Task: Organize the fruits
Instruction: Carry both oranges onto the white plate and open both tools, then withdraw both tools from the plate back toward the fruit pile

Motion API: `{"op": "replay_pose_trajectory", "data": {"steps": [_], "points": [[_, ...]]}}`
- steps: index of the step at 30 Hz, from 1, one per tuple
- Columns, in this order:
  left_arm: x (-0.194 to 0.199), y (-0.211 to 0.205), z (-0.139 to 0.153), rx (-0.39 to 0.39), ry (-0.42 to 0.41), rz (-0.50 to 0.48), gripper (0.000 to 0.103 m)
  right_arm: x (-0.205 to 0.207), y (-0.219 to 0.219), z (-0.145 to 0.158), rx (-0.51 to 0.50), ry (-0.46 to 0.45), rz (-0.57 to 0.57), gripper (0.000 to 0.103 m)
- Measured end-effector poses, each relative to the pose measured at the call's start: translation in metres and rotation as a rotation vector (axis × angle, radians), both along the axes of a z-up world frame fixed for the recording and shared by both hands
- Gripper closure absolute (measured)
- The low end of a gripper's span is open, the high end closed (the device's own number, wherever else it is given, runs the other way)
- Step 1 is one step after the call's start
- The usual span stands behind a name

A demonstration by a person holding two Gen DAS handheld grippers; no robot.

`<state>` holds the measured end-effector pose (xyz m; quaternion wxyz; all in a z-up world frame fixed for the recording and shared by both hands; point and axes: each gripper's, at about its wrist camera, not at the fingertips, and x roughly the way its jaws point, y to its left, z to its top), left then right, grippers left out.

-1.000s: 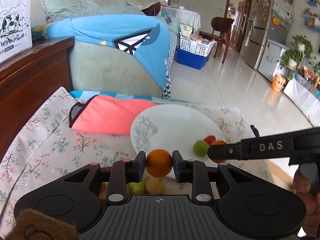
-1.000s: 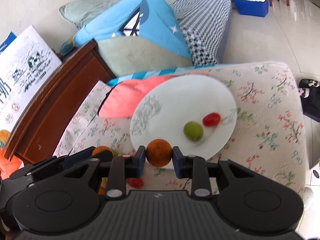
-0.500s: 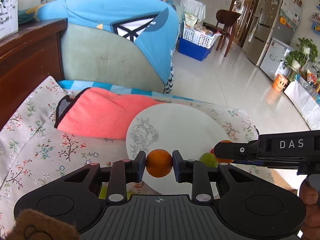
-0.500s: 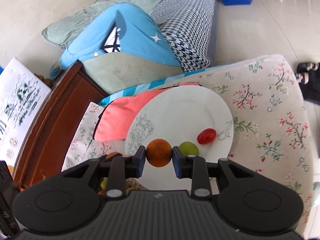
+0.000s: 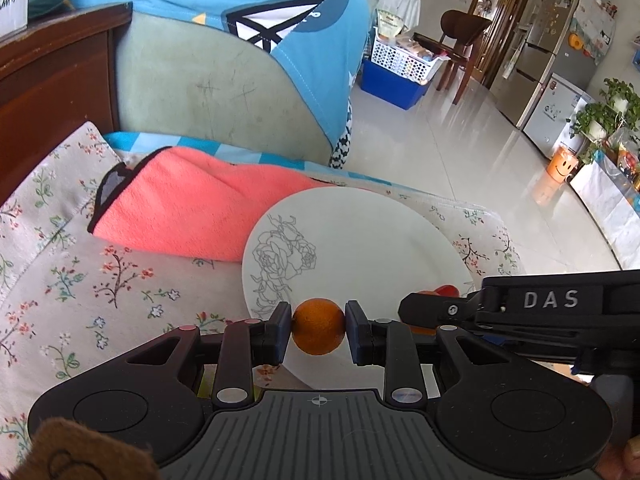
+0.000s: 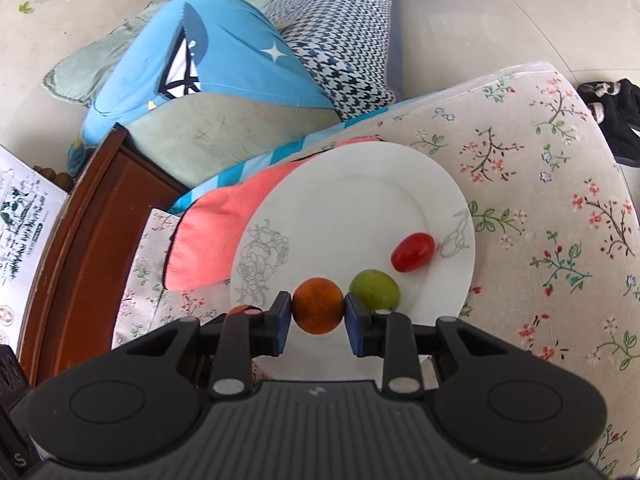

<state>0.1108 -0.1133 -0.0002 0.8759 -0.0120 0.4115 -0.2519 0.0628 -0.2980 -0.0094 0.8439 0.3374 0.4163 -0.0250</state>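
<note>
A white plate (image 5: 360, 240) with a rose drawing lies on the flowered cover; it also shows in the right wrist view (image 6: 360, 200). My left gripper (image 5: 318, 332) is shut on a small orange (image 5: 318, 330) over the plate's near edge. My right gripper (image 6: 318, 312) is shut on another small orange (image 6: 318, 310) over the plate. A green fruit (image 6: 375, 290) and a red tomato (image 6: 413, 252) lie on the plate to its right. The right gripper's body (image 5: 520, 308) crosses the left wrist view and hides most of those fruits.
A pink folded cloth (image 5: 192, 208) lies left of the plate, partly under it. A brown wooden cabinet (image 6: 92, 232) stands at the left. A cushion with a blue shirt (image 5: 248, 40) is behind. The cover's edge (image 6: 592, 128) drops to the tiled floor at right.
Both grippers, each still holding its orange, have moved forward over the plate. The green fruit and tomato now sit closer to the right gripper's fingers.
</note>
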Motion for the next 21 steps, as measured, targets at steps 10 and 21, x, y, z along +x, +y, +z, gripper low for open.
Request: {"op": "replay_pose_trajectory", "data": {"steps": [10,21], "points": [[-0.002,0.006,0.012,-0.018,-0.024,0.022,0.066,-0.001,-0.001,0.005,0.012,-0.017,-0.013,0.072],[0.006,0.039,0.042,-0.084,-0.008,0.14,0.035,-0.003,0.003,0.021,0.002,-0.071,0.029,0.071]]}}
